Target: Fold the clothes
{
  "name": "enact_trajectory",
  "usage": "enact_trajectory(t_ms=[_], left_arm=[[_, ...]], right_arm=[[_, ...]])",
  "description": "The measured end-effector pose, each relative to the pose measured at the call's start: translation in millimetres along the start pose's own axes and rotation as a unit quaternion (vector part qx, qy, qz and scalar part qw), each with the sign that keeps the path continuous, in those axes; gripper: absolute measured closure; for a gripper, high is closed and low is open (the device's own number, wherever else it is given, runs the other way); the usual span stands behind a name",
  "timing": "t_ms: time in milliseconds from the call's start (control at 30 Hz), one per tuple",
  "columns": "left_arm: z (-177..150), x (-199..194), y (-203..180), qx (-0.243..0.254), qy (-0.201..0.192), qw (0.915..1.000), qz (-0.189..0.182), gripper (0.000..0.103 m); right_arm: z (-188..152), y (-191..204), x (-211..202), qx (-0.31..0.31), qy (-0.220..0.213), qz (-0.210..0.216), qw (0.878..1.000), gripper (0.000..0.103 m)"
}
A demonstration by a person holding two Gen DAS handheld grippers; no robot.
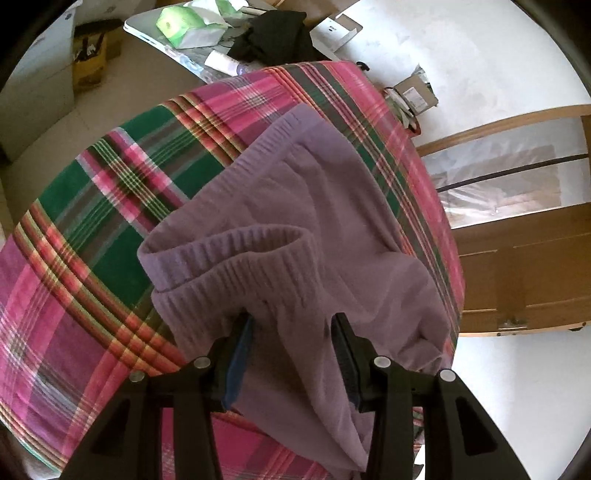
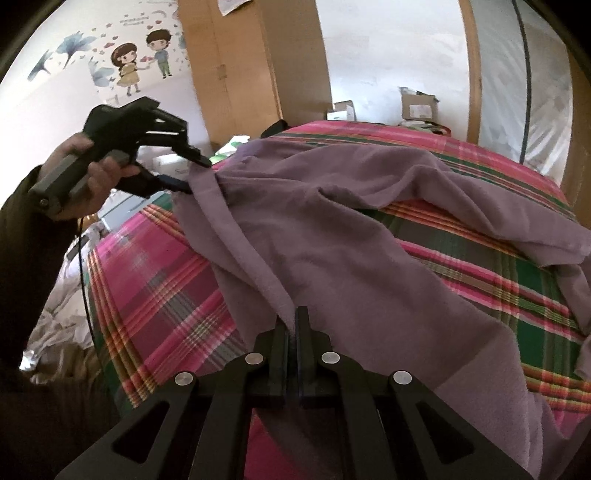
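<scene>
A purple knit sweater (image 1: 295,206) lies partly spread on the plaid bedspread (image 1: 110,192), its ribbed cuff (image 1: 236,258) folded over just ahead of my left gripper (image 1: 291,325). The left jaws stand wide apart with a bunch of the sweater passing between them; both pad faces still show. From the right wrist view, the left gripper (image 2: 192,173) holds the sweater's edge raised, the cloth resting on its lower finger (image 2: 173,181). My right gripper (image 2: 293,321) is shut on the sweater's hem band (image 2: 240,243), which runs stretched between the two grippers.
The bed's far edge borders a white floor with cardboard boxes (image 1: 417,92), a dark garment (image 1: 277,33) and tissue packs (image 1: 188,26). A wooden wardrobe (image 1: 524,266) stands to the right. A hand and dark sleeve (image 2: 85,177) hold the left gripper.
</scene>
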State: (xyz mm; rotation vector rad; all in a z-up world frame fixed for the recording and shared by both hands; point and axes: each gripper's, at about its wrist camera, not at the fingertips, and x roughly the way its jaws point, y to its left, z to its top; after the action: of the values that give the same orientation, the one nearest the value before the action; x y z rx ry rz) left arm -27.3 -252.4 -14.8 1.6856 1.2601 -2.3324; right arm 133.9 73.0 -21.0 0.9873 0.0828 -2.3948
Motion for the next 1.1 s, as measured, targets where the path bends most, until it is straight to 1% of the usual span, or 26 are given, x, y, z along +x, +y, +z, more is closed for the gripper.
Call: enact_trajectory(t_ms=[100,200,267,300,400,433,533,667,933,1100], left_arm=[[-0.8,2.2,1.0,-0.004,0.003,1.0,0.006,0.059],[-1.1,2.1,6.5,-0.017,0.006,0.9998,-0.003,0.06],[-2.2,-1.9,12.5,-0.03,0.004,0.9995,-0.014,0.068],[-3.3,-3.7,15.0,-0.029,0.002,0.9994,-0.019,0.07],[-8.7,-12.6,26.0,-0.033,-0.006,0.9989,-0.033,0.081],[-10.4,-16.0,29.3,-0.034,-0.008,0.9987,-0.038,0.088],[-18.0,-31.0,38.0,-0.026,-0.023,0.9981,-0.052,0.096],[-29.4,-50.9,49.1,-0.014,-0.045,0.9964,-0.07,0.098],[-51.3,-67.7,84.8,-0.026,-0.06,0.9936,-0.093,0.099],[-65.5,-75.6,109.0,-0.029,-0.072,0.9914,-0.106,0.1]], right_arm=[[-2.6,-0.1,-0.4,-0.002,0.0,0.003,1.0,0.1],[-4.5,0.9,-1.4,-0.006,-0.001,0.004,1.0,0.1],[-5.4,2.4,-2.1,-0.009,-0.002,0.005,1.0,0.1],[-5.9,3.2,-2.5,-0.011,-0.002,0.005,1.0,0.1],[-7.2,5.4,-4.1,-0.015,-0.004,0.006,1.0,0.1],[-7.6,6.2,-4.8,-0.016,-0.004,0.006,1.0,0.1],[-8.0,9.0,-7.0,-0.021,-0.006,0.006,1.0,0.1],[-8.1,16.7,-9.5,-0.03,-0.007,0.003,1.0,0.1],[-9.6,34.9,-17.4,-0.055,-0.004,-0.002,0.998,0.1],[-12.5,44.5,-19.5,-0.06,0.008,0.007,0.998,0.1]])
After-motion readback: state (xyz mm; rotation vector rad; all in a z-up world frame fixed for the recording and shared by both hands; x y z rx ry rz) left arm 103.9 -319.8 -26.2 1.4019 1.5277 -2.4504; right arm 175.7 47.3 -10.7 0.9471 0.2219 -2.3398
